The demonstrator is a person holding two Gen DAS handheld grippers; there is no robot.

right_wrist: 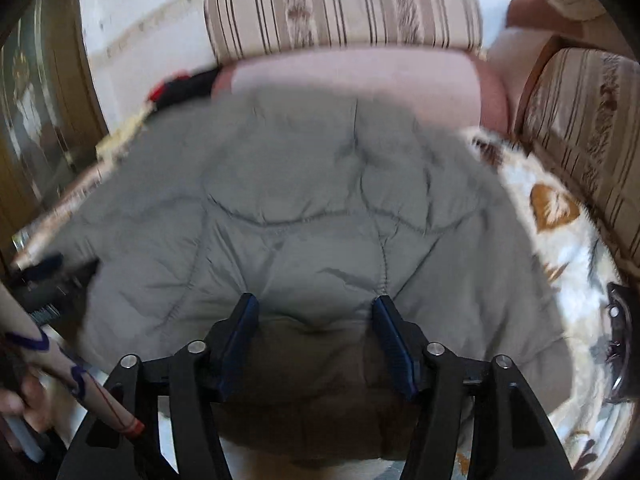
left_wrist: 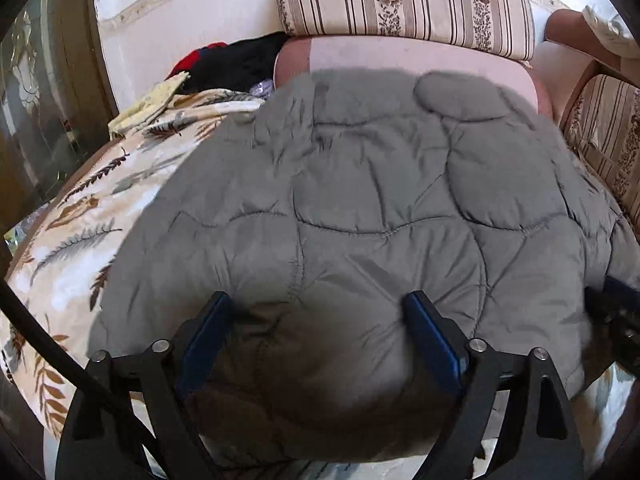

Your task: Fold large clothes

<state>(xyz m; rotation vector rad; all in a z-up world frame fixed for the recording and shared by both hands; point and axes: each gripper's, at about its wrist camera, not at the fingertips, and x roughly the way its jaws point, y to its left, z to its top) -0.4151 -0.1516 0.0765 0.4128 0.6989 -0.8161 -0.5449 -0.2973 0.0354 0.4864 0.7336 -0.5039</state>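
A large grey quilted jacket (left_wrist: 360, 208) lies spread flat over a feather-print cover (left_wrist: 80, 232), and it fills the middle of the right wrist view (right_wrist: 304, 208) too. My left gripper (left_wrist: 318, 304) hovers over the jacket's near edge with its blue-padded fingers (left_wrist: 212, 332) wide apart, so it is open, with only padded fabric lying beneath the gap. My right gripper (right_wrist: 316, 306) stands over the same near edge, farther right, also open, and its pads (right_wrist: 390, 340) press on nothing. The right wrist view is blurred.
A pink cushion (left_wrist: 420, 60) and a striped floral cushion (left_wrist: 400, 4) lie behind the jacket. Red and black clothes (left_wrist: 232, 60) are piled at the back left. A striped sofa arm (left_wrist: 608, 136) borders the right. A hand and patterned sleeve (right_wrist: 60, 368) show at lower left.
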